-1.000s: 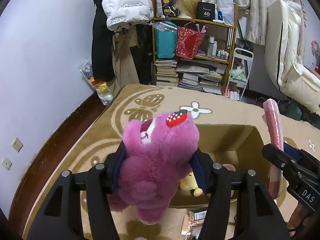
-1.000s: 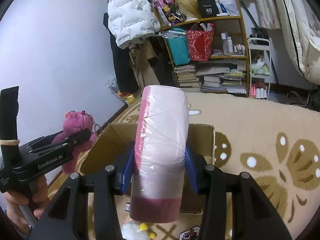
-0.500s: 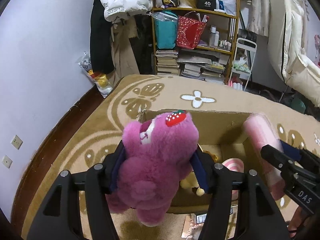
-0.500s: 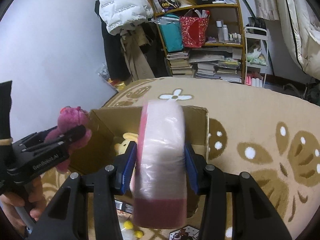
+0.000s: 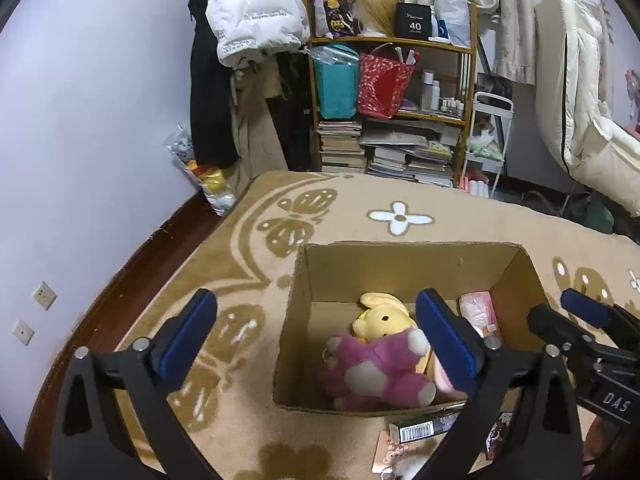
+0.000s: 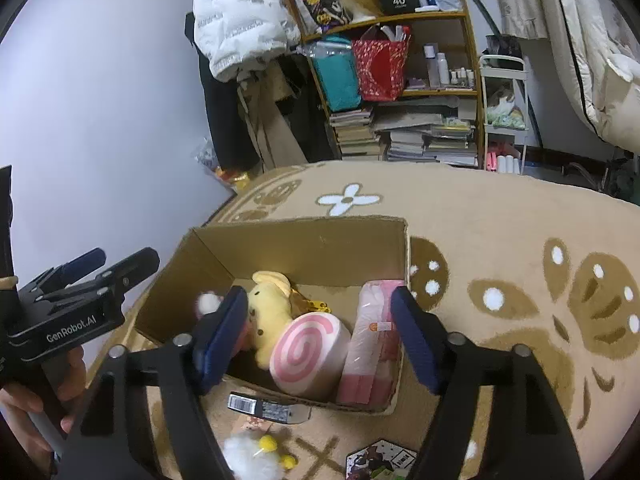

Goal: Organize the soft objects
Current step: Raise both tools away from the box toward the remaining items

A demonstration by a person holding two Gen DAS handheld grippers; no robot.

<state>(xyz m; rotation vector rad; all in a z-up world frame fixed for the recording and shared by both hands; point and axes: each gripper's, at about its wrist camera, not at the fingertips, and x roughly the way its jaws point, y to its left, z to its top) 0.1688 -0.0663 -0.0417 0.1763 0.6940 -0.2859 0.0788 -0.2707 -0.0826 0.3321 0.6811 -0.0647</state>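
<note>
Both grippers empty, jaws spread wide above cardboard box [image 5: 404, 268]. Purple bear [image 5: 380, 368] lies inside at 6 o'clock wall, pink pack [image 6: 374, 344] at 3 o'clock. We lift left gripper [image 5: 316, 336] and right gripper [image 6: 318, 330] straight up, avoiding rim, then seek fluffy white toy [image 6: 250, 460] on rug [image 6: 500, 240].

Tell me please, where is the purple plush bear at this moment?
In the left wrist view, the purple plush bear lies inside the cardboard box, at its near left, partly on the yellow plush toy.
</note>
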